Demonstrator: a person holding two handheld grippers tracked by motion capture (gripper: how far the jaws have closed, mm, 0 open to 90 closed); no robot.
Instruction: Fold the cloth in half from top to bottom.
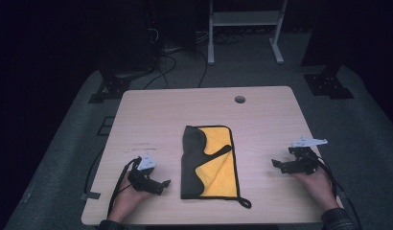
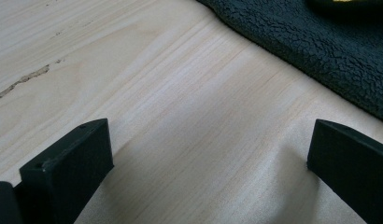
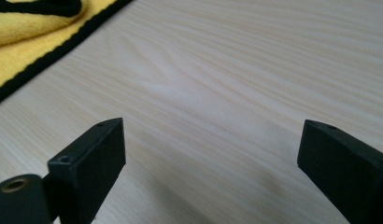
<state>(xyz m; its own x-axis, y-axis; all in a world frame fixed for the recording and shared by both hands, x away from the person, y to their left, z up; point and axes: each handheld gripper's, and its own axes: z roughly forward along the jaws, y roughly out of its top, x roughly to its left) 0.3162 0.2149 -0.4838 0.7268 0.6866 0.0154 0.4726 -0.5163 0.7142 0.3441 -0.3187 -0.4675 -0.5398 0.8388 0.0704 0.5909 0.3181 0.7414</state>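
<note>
A folded cloth (image 1: 209,163), yellow with a dark grey side and black edging, lies in the middle of the wooden table (image 1: 204,108). My left gripper (image 1: 161,184) rests low on the table to the left of the cloth, jaws wide apart over bare wood (image 2: 208,154). The cloth's dark fleece (image 2: 320,51) lies ahead of it at the upper right. My right gripper (image 1: 277,165) rests to the right of the cloth, also open over bare wood (image 3: 210,158). The cloth's yellow corner with black trim (image 3: 35,42) shows at the upper left there.
A round cable hole (image 1: 240,99) sits near the table's far edge. Cables trail from both grippers over the table's near edge. Beyond the table, a white frame (image 1: 245,28) and black stands rest on the dark floor.
</note>
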